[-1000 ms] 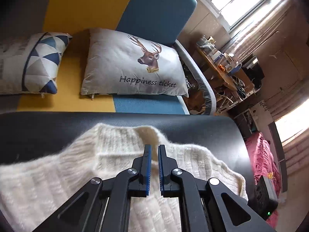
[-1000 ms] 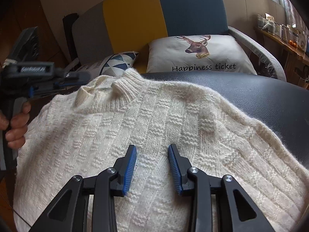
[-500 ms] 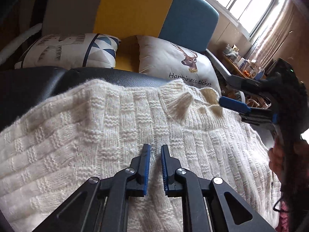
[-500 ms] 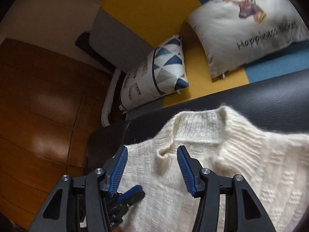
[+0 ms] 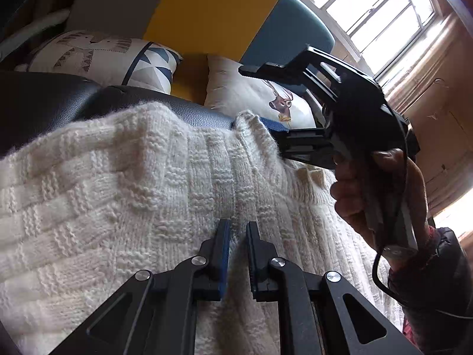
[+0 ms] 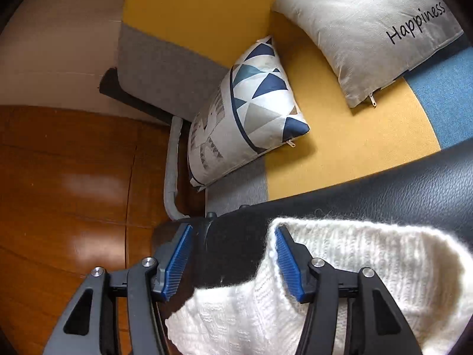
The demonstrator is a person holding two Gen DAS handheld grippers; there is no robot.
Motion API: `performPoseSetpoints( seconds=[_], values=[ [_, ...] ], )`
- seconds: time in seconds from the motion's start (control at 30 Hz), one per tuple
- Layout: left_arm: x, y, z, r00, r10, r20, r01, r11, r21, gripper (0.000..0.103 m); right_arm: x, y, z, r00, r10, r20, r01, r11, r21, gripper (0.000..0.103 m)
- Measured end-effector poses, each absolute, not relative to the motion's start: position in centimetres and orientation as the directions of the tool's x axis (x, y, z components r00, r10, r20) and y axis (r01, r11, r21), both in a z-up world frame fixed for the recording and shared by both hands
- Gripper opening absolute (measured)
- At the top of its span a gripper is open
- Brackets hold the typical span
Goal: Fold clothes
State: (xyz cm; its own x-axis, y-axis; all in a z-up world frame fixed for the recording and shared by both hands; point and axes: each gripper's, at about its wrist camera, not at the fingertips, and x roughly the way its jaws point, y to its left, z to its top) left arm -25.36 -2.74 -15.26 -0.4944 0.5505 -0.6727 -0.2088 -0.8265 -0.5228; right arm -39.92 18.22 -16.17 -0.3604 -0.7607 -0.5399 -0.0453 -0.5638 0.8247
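Note:
A cream knit sweater lies spread on a black leather surface. My left gripper is nearly shut, its tips just over the sweater's middle with a narrow gap and nothing held. My right gripper is open at the sweater's collar; its right pad touches the collar edge. In the left wrist view the right gripper reaches in from the right, held by a hand, with its blue finger at the collar.
Behind the black leather surface is a sofa with a yellow panel, a triangle-pattern pillow and a deer pillow. Wooden floor lies to the left. A window is at the far right.
The right gripper has moved to the sweater's collar, its open jaws now at the collar edge. The left gripper has shifted slightly over the sweater's middle and stays nearly shut.

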Motion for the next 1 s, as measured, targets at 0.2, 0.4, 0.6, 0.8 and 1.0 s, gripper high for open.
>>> performPoseSetpoints(
  seconds=[0.2,0.4,0.6,0.8,1.0],
  values=[
    [-25.4,-2.9,-15.4,-0.492,0.557,-0.669,-0.207,-0.821,-0.531,0.012,-36.3,20.8,-12.0,-0.391,-0.698,-0.600,0.059,-0.670,0.740,0.058],
    [-25.3,-2.9,-15.6,-0.494,0.552,-0.671,-0.208,-0.825,-0.526,0.012,-30.2,24.5,-11.3,-0.352,-0.525,-0.775,0.095,-0.843,0.529,0.058],
    [-25.3,-2.9,-15.7,-0.496,0.544,-0.677,-0.201,-0.830,-0.520,0.012,-27.5,29.7,-14.0,-0.364,-0.355,-0.861,-0.047,-0.916,0.398,0.037],
    [-25.4,-2.8,-15.5,-0.491,0.521,-0.698,-0.195,-0.846,-0.495,0.011,-20.8,33.7,-10.6,-0.430,-0.374,-0.822,-0.078,-0.891,0.447,0.045],
    [-22.9,-1.8,-13.0,-0.477,0.466,-0.745,-0.150,-0.878,-0.454,0.013,-5.8,44.6,-7.8,-0.548,-0.192,-0.814,-0.280,-0.875,0.395,0.046]
  ],
)
